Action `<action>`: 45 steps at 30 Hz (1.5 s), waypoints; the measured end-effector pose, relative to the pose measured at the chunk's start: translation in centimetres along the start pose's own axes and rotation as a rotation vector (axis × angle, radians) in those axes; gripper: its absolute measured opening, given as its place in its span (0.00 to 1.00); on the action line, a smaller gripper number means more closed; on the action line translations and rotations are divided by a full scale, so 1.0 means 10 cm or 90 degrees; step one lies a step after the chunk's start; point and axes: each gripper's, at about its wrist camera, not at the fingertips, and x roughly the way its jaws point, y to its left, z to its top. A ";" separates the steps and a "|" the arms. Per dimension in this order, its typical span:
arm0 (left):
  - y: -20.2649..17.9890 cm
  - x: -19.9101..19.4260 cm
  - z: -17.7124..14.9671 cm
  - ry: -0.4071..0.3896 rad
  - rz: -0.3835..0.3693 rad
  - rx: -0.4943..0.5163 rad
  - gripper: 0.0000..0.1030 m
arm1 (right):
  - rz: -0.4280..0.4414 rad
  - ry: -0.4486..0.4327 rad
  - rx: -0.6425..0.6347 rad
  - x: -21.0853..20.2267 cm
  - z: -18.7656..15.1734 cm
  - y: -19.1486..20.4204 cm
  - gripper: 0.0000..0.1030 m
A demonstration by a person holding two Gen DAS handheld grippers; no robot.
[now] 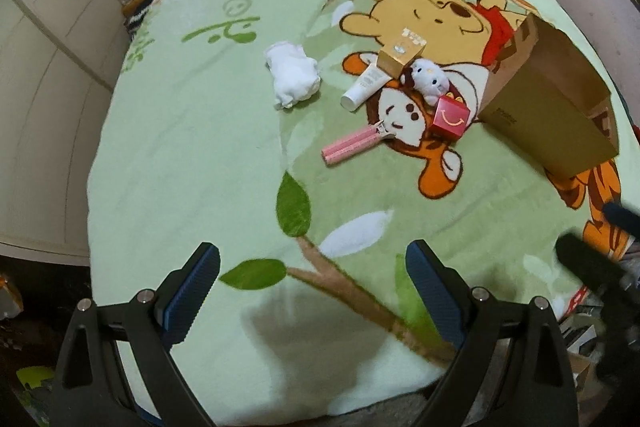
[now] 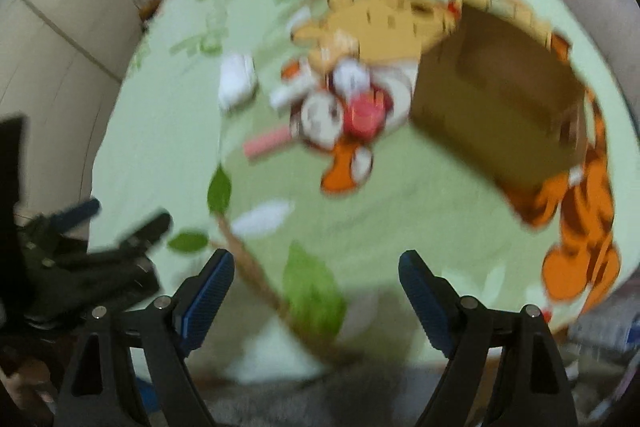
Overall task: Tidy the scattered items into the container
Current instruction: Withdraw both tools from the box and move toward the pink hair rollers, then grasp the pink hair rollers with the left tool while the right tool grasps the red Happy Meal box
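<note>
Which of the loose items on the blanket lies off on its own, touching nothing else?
The white cloth bundle. It sits alone to the left; the tube, gold box, plush cat and red box cluster by the paper bag.

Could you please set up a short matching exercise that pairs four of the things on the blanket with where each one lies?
Things:
1. white cloth bundle
2. pink folded tool
3. red smiley box
4. brown paper bag

Places:
A. far right, lying with its mouth open
B. alone to the left of the cluster
C. just left of the bag, below the white plush cat
D. nearest the camera in the cluster, below the white tube

Pairs: 1-B, 2-D, 3-C, 4-A
</note>
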 end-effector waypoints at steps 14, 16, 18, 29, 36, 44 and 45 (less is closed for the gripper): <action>-0.54 1.25 0.56 -0.047 -0.006 0.207 0.92 | -0.033 -0.013 0.019 1.16 0.48 -0.47 0.84; -0.58 1.45 0.67 -0.051 -0.027 0.251 0.91 | -0.041 -0.020 0.022 1.24 0.49 -0.50 0.84; -0.60 1.66 0.78 -0.042 -0.058 0.285 0.90 | -0.051 -0.024 0.025 1.30 0.49 -0.52 0.84; -0.45 2.23 0.93 0.014 -0.119 0.305 0.40 | -0.069 -0.019 0.026 1.57 0.37 -0.49 0.84; 0.00 2.13 0.73 0.042 -0.099 0.024 0.29 | -0.099 -0.046 0.008 1.71 0.49 -0.43 0.84; 0.09 2.16 0.65 0.055 -0.048 -0.054 0.30 | -0.104 -0.035 0.022 2.24 0.78 -0.45 0.84; 0.08 2.20 0.65 0.058 -0.046 -0.042 0.32 | -0.106 -0.033 0.028 2.29 0.82 -0.45 0.84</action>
